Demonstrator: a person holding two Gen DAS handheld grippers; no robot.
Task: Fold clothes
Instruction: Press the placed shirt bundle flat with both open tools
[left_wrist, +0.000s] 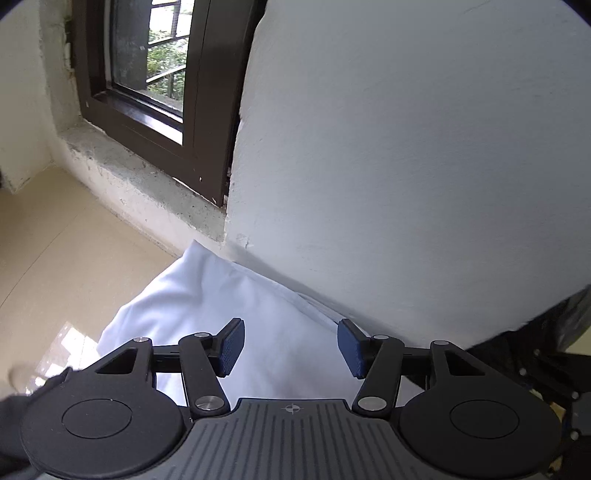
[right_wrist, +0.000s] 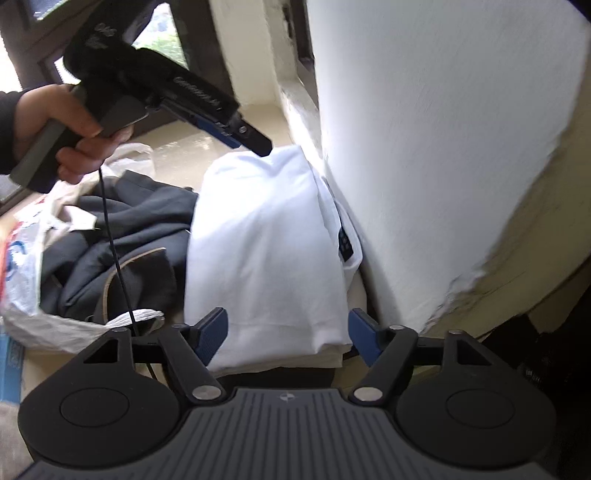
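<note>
I see smooth matt white cloth (right_wrist: 266, 236) folded. Wall (left_wrist: 406, 147) is rough plaster; floor (left_wrist: 55, 240) is glossy tile.

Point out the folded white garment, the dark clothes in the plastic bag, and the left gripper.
folded white garment (right_wrist: 266, 243), right wrist view, middle of top panel
dark clothes (right_wrist: 129, 236), right wrist view, crumpled middle
left gripper (right_wrist: 255, 142), right wrist view, finger ends

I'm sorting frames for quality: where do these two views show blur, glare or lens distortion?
Left wrist view: sharp, with fisheye bending of the window frame and a bright glare patch on the floor. Right wrist view: motion blur smears the wall and the left tool; the white garment looks nearly blown out.
</note>
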